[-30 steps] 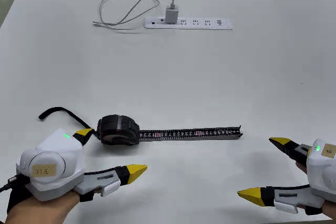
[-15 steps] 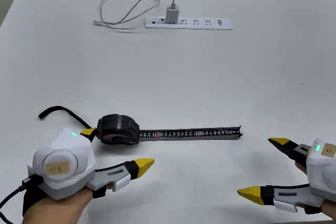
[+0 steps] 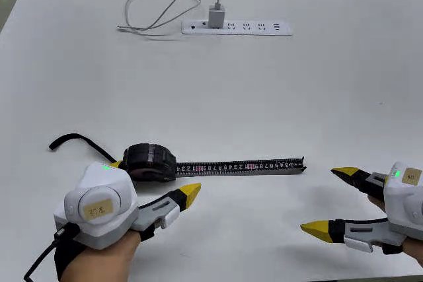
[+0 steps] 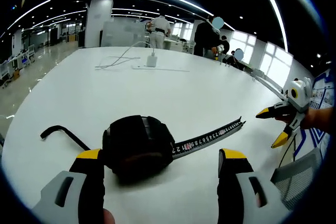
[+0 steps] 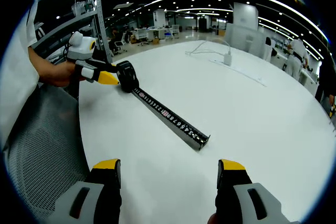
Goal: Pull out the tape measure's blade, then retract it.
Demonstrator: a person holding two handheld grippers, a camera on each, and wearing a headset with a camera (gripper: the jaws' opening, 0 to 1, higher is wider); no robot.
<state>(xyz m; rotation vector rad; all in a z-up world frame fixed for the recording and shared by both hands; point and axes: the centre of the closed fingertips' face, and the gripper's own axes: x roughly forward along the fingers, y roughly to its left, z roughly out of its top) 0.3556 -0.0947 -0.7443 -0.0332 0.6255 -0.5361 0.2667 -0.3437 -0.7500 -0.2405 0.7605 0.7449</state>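
1. Tape measure (image 3: 151,162) is lying on the white table (image 3: 297,97). Its blade (image 3: 241,166) is already out of the black case and stretching flat off the case's right side, so the long axis is running straight across in front of the person.
2. Left gripper (image 4: 160,156) is sitting right at the case with its jaws spread wide, one on each side, not pinching anything. The case is sitting closer to the far jaw, and I can't tell if that one's touching it.
3. Right gripper (image 3: 325,200) is hanging wide open and empty too. It's well off to the right of the case, past the blade's hook end (image 3: 302,164) and clear of it.
4. I'm guessing the pull-out is done and the retract is coming up. The left one is way nearer the case, so squeezing it is looking like its job.
5. A strap (image 3: 73,141) is trailing off the case's left, and a power strip (image 3: 236,28) is sitting far beyond it.
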